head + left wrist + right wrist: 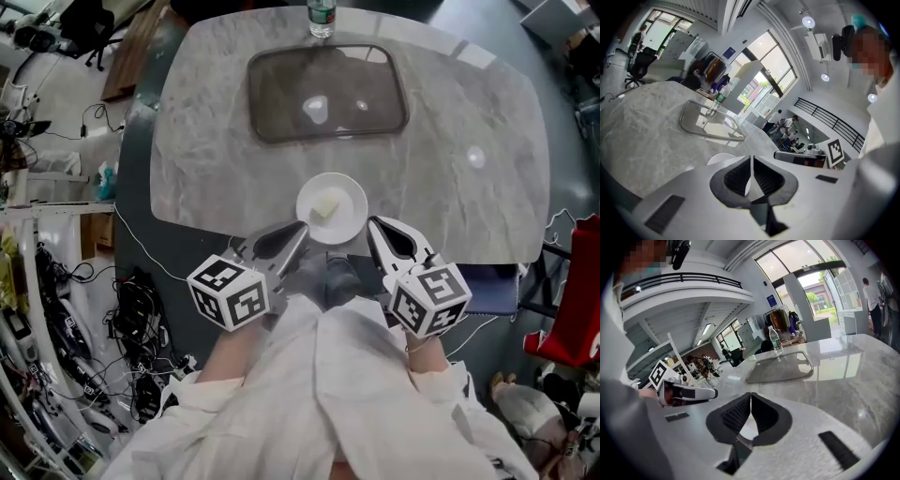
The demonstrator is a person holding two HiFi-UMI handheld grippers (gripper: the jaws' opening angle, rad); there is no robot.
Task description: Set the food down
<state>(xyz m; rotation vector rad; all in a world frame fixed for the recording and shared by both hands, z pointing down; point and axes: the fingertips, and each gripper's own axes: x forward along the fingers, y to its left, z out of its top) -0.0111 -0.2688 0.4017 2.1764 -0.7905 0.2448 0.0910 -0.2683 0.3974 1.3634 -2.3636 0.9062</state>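
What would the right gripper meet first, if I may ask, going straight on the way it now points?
The white plate. The right gripper has its tip right at the rim, though whether it touches is unclear.

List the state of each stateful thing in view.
left gripper: shut on plate's left rim
right gripper: shut on plate's right rim
plate: level, at table near edge; touchdown unclear
food: on plate
tray: flat, empty
bottle: upright
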